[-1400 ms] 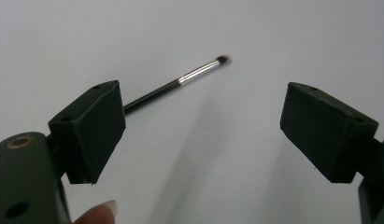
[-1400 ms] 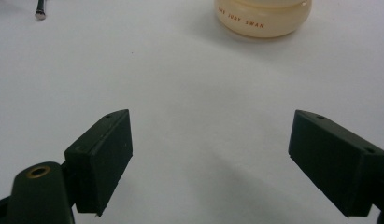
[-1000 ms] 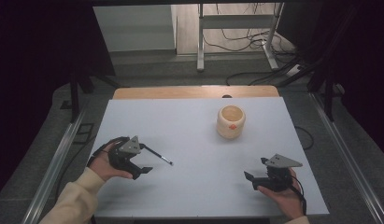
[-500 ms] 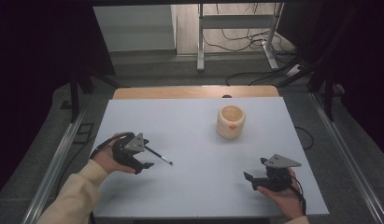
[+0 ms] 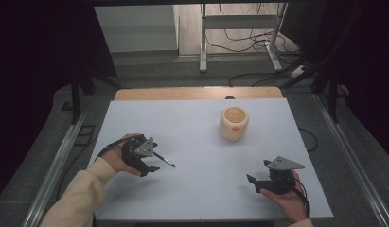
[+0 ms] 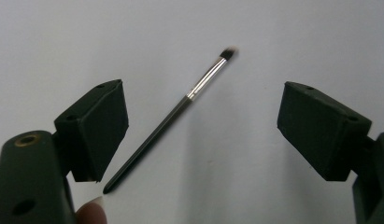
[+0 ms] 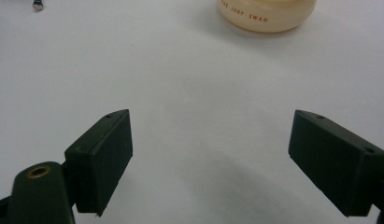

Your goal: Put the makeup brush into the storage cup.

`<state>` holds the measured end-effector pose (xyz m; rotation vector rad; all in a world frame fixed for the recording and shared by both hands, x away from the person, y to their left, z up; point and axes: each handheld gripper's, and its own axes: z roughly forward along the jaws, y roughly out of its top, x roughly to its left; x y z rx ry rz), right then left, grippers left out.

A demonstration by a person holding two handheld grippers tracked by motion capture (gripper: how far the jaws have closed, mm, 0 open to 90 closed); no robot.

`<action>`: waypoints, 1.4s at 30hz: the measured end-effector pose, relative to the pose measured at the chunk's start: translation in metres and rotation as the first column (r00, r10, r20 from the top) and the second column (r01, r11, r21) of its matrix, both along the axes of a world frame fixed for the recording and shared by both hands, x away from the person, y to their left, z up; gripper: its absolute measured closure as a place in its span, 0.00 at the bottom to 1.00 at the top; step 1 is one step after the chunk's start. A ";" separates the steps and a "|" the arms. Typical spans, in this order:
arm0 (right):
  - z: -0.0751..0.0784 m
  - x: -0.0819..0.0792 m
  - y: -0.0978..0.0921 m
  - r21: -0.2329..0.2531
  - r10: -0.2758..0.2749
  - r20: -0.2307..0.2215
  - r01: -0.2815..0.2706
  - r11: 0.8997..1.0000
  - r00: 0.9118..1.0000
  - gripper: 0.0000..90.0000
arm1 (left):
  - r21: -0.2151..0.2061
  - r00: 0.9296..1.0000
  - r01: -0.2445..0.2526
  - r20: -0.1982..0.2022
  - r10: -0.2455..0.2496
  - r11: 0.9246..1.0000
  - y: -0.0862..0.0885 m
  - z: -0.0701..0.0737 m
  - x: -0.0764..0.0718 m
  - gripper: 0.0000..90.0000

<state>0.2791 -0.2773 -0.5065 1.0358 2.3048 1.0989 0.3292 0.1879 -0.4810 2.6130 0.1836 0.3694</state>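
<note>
1. The left gripper (image 6: pixel 199 126) hovers low over the counter (image 5: pixel 197 189), its jaws spread wide and gripping nothing.
2. A thin makeup brush (image 6: pixel 173 116) lies flat on the counter between those jaws, nearer the left one, bristle tip pointing away from the gripper.
3. The right gripper (image 7: pixel 227 163) is likewise wide open and holds nothing, with bare counter between its jaws.
4. A cream-coloured cup (image 5: pixel 234 123) stands upright well ahead of the right jaws; its open mouth shows only a pale interior, and contents cannot be told.
</note>
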 end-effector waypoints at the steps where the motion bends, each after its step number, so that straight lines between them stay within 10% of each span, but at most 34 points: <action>1: 0.000 0.000 0.000 -0.001 -0.001 0.000 0.001 1.000 1.000 0.15 | 0.000 1.000 0.006 0.001 -0.006 1.000 -0.001 -0.001 0.000 0.18; 14: -0.001 0.001 0.000 -0.006 0.000 -0.006 0.000 1.000 1.000 0.15 | 0.010 0.999 0.048 0.010 -0.048 0.999 -0.009 -0.006 0.003 0.20; 42: -0.002 0.001 0.001 -0.014 0.008 -0.014 -0.008 1.000 1.000 0.16 | 0.094 0.990 0.105 -0.103 -0.095 0.990 -0.023 -0.025 0.029 0.35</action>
